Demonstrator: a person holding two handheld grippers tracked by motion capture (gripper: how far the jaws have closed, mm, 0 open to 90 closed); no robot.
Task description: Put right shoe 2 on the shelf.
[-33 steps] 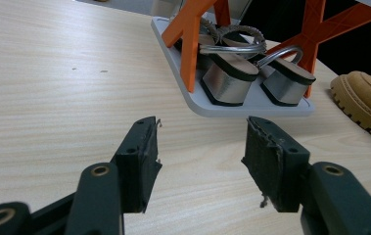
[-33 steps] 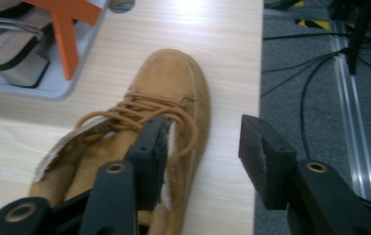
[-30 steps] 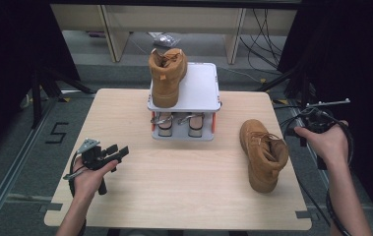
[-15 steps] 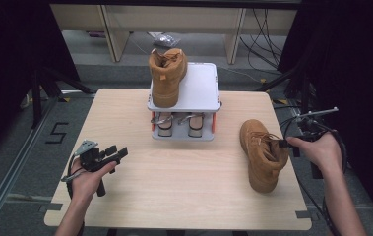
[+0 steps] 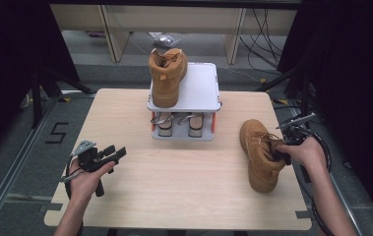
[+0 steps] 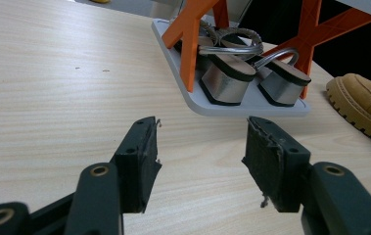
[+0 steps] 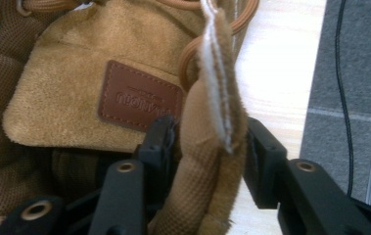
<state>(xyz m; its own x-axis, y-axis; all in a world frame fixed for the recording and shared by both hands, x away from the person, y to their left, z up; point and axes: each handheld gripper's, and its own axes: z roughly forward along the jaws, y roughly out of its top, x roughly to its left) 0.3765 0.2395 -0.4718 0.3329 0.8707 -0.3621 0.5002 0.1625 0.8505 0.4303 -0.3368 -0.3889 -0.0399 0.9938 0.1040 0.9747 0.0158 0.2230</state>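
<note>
One tan suede boot (image 5: pixel 166 77) already stands on top of the small white shoe rack (image 5: pixel 201 93), well ahead of both tongs; its mate (image 5: pixel 260 154) lies on the desk (image 5: pixel 184 187). The right tongs (image 7: pixel 207 147) straddle that boot's padded collar (image 7: pixel 207 161), one jaw inside and one outside, apparently pinching it. The left tongs (image 6: pixel 200 161) rest spread and empty above bare desk. Lifting and placing this second boot remains.
</note>
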